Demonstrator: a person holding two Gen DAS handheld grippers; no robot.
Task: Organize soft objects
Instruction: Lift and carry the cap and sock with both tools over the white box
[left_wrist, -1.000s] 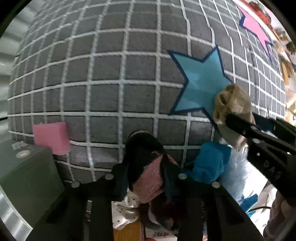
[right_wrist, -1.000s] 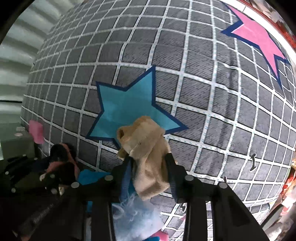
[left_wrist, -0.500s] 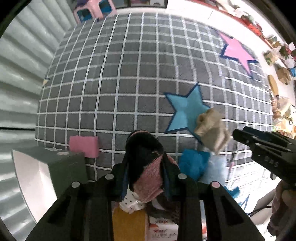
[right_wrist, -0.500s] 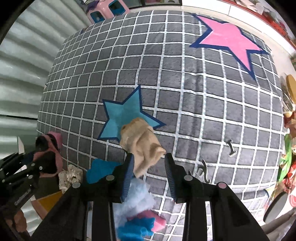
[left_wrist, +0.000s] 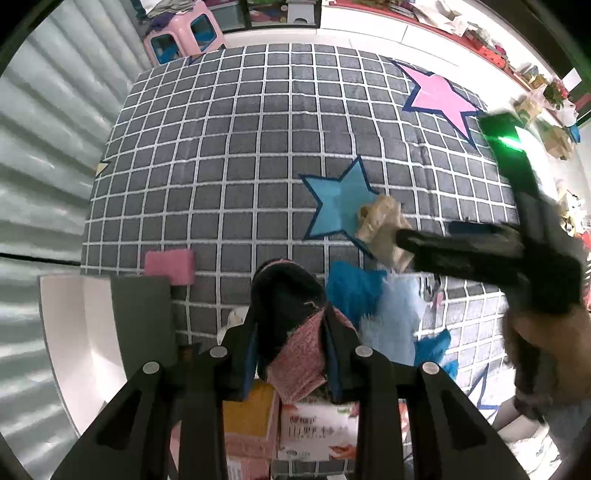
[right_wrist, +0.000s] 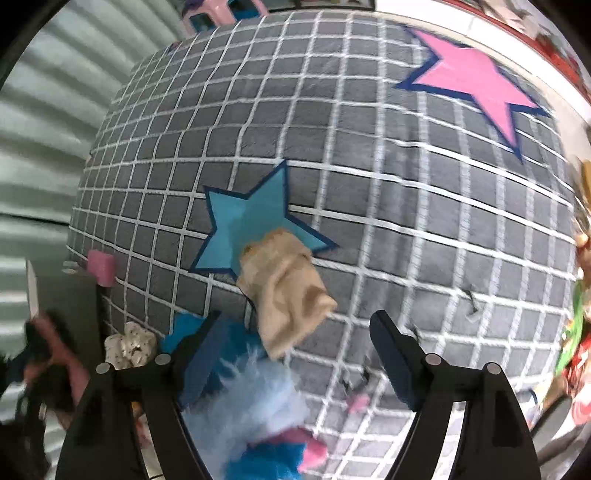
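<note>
My left gripper (left_wrist: 292, 317) is shut on a black and pink soft cloth (left_wrist: 284, 291), lifted high over the grey grid rug (left_wrist: 221, 166). My right gripper (right_wrist: 295, 321) has its jaws opening. A beige cloth (right_wrist: 284, 291) lies loose between and beyond them, touching neither pad, over the tip of the blue star (right_wrist: 247, 225). In the left wrist view the beige cloth (left_wrist: 380, 225) sits at the right gripper's tips. A fluffy blue and pale-blue toy (right_wrist: 240, 398) lies just below.
A pink foam block (left_wrist: 170, 266) rests by a grey box with a white inside (left_wrist: 140, 317). A white dotted cloth (right_wrist: 129, 343) lies near the blue toy. Printed cartons (left_wrist: 317, 432) sit under the left gripper. A pink stool (left_wrist: 184, 33) stands beyond the rug.
Both grippers rose, so the rug looks farther away. The right jaws went from shut on the beige cloth to wide apart, letting it go. The left grip is unchanged.
</note>
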